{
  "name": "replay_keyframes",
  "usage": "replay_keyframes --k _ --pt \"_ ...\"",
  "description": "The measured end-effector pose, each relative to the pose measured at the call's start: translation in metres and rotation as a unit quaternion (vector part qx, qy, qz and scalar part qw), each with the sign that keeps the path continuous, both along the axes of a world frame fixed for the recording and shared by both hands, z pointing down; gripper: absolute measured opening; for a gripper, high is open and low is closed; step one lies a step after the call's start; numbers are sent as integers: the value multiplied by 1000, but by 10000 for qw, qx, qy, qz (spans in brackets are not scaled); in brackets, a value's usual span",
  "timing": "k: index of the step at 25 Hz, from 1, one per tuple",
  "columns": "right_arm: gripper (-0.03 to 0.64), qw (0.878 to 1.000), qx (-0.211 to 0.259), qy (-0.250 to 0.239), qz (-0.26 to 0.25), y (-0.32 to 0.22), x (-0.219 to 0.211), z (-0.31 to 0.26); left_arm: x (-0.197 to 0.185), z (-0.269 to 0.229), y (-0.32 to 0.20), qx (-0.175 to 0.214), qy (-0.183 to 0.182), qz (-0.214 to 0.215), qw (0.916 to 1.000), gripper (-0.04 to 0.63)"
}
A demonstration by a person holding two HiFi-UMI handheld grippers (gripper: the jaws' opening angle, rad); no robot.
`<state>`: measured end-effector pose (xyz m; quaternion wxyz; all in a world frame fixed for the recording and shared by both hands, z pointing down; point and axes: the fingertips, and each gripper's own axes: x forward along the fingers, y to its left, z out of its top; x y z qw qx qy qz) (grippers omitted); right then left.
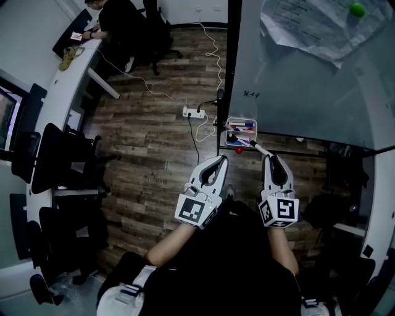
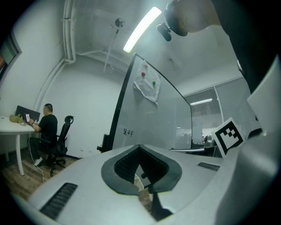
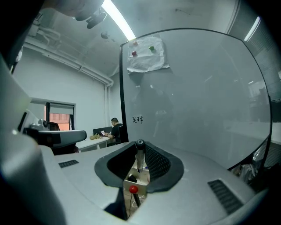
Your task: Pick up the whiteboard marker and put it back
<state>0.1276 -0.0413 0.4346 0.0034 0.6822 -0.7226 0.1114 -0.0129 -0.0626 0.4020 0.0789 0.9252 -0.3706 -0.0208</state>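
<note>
Pickup done: R gripper (image 1: 270, 158) is clamped on the whiteboard marker (image 1: 260, 149), aimed at the pen tray (image 1: 241, 119) near, at its 11 o'clock; drop-in not yet done; L gripper (image 1: 221, 160) closed, empty.

At centre, a white tray (image 1: 255, 131) holds blue and red pens (image 1: 245, 125); the marker (image 1: 261, 149) is white, black-capped; upper right, a green magnet (image 1: 357, 9).

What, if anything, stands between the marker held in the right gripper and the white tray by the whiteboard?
Nothing visible does. The right gripper holds the whiteboard marker pointing at the tray, with only open air between them. A red ball sits at the tray's near edge, seemingly off the marker's line.
</note>
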Motion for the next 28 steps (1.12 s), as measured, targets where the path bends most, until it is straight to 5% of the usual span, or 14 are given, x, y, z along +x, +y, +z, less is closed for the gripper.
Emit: replay_keyframes --k 16,23,28 --pt "77 9975 -303 -217 -604 -36 24 29 22 5 -28 94 -247 -546 9982 8" --pt "77 9966 -420 -186 -681 -46 22 41 27 9 -32 -133 -520 -457 9975 8" --pt "77 9969 -485 -135 -599 -50 17 45 27 -6 -50 127 -260 -377 9989 8"
